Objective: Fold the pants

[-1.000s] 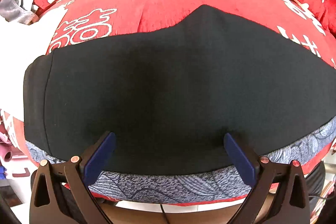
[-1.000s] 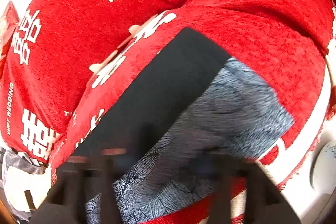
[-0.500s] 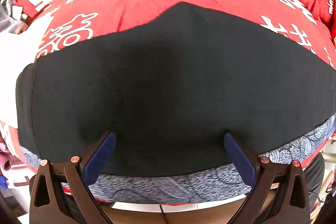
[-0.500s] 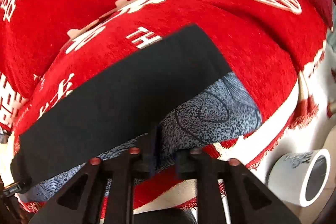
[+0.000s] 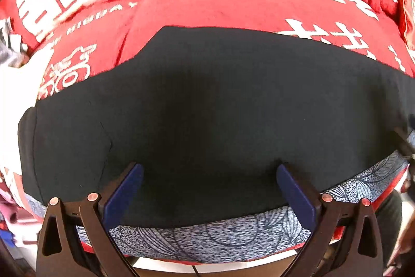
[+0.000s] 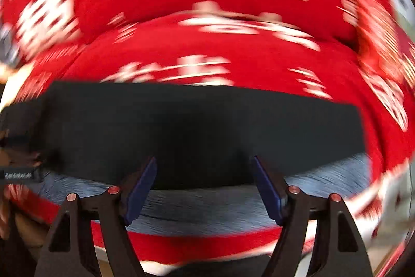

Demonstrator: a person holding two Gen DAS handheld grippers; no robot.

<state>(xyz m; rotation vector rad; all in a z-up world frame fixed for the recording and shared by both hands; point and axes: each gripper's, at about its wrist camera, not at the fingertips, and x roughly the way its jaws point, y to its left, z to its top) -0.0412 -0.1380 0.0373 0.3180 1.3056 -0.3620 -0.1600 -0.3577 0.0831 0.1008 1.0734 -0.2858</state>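
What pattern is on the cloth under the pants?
Blue-grey speckle with dark leaf outlines on the cloth beneath the black pants; clearest in the left wrist view.

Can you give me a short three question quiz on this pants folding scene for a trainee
1. True or false: the left gripper is shut on the black pants.
2. What lies directly under the pants along their near edge? A) white towel B) blue-grey patterned cloth C) bare wood
3. Fill in: in the right wrist view, the right gripper hangs ___ above the pants.

Key: 1 false, its jaws stand wide apart with nothing between them. 2 B. 3 open.
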